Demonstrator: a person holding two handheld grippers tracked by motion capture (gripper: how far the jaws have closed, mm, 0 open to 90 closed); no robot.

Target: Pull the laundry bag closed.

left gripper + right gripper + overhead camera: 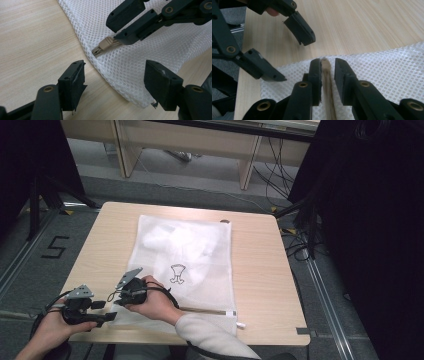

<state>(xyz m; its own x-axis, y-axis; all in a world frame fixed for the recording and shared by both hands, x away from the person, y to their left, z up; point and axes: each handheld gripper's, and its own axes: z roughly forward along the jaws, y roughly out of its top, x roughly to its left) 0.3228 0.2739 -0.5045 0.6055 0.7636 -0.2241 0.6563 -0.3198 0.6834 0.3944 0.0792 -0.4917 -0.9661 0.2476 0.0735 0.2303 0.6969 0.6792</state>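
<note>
A white mesh bag (185, 250) lies flat on the wooden table (260, 270), with a tan zipper (205, 310) along its near edge. At the bag's near left corner, my right gripper (116, 299) stands narrowly open around the tan zipper pull (326, 65). A small gap shows beside the pull. In the left gripper view the pull (103, 46) sticks out under the right gripper (115, 30). My left gripper (115, 75) is open wide, its jaws straddling the bag's corner (135, 95) without touching it. From above, the left gripper (105, 311) sits at the table's near left edge.
The bag carries a small black drawing (177, 273) and something white bunched inside at its far end (170, 237). Bare table wood (100, 250) runs along both sides of the bag. Cables (295, 245), a black curtain (370, 220) and desk legs (247, 167) surround the table.
</note>
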